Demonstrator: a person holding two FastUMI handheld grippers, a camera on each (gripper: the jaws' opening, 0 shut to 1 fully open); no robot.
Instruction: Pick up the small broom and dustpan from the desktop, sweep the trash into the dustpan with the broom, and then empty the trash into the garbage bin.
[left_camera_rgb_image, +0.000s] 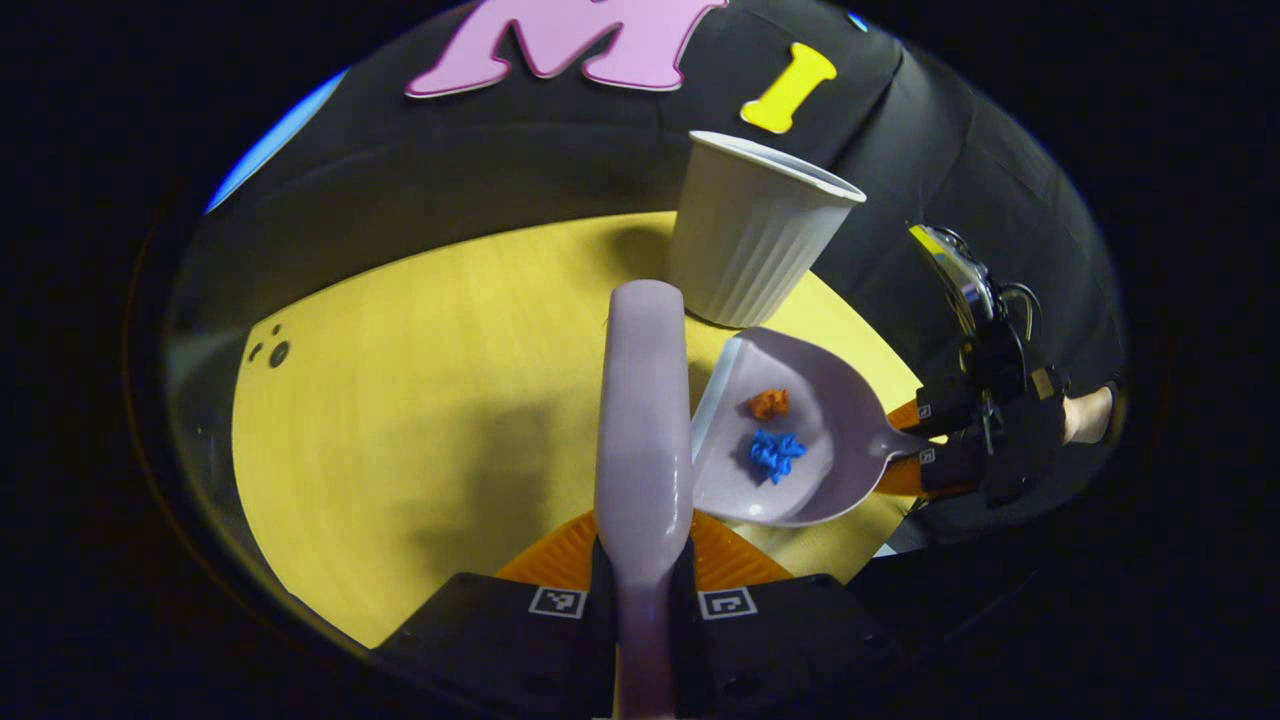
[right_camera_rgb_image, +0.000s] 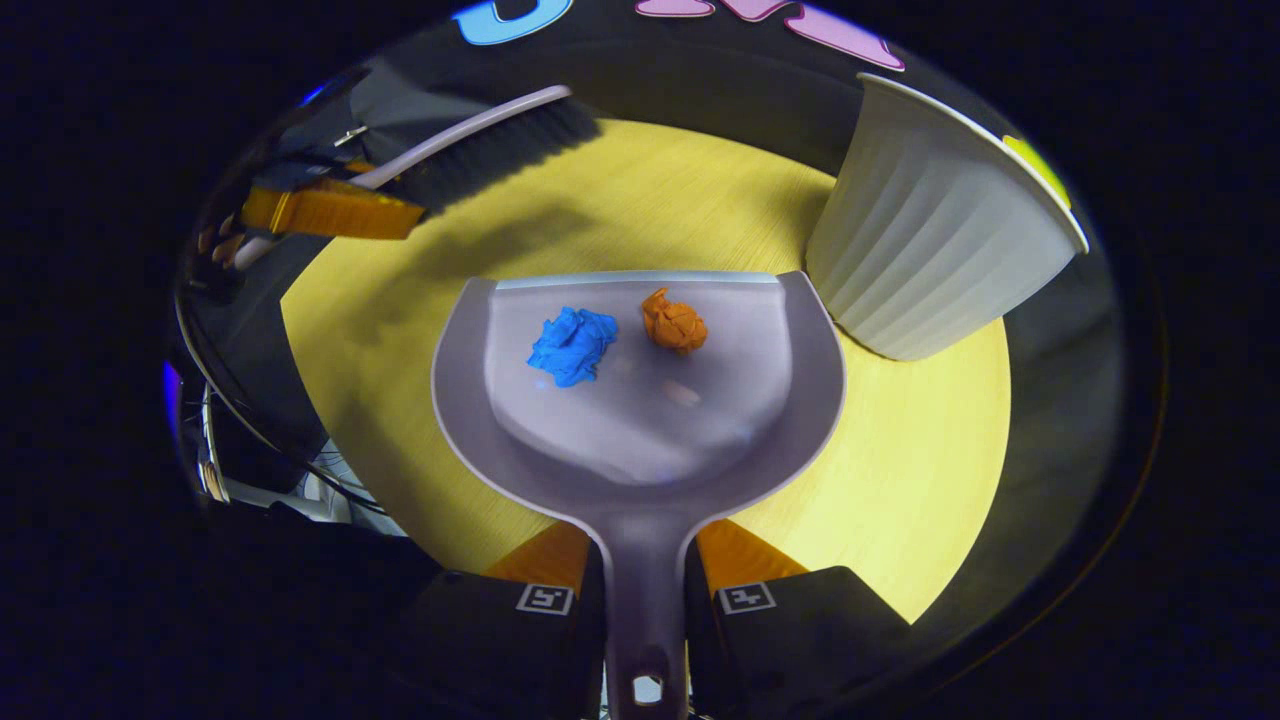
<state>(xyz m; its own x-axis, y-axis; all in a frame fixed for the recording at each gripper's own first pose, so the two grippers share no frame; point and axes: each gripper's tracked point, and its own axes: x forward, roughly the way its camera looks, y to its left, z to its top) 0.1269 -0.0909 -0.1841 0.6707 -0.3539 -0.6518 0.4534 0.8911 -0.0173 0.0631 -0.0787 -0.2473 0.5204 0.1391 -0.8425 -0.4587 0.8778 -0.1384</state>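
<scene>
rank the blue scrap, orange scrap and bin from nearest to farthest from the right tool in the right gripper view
1. blue scrap, in the dustpan, left of centre
2. orange scrap, slightly farther, near the pan's front lip
3. garbage bin, beyond the pan, on the right

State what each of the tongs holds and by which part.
Left tongs: shut on the broom, by its handle. Right tongs: shut on the dustpan, by its handle; blue scrap and orange scrap lie inside.

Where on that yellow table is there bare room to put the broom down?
The widest free patch of table lies on the broom's side, away from the dustpan. It is crowded where the dustpan, holding blue and orange scraps, sits near the bin.
</scene>
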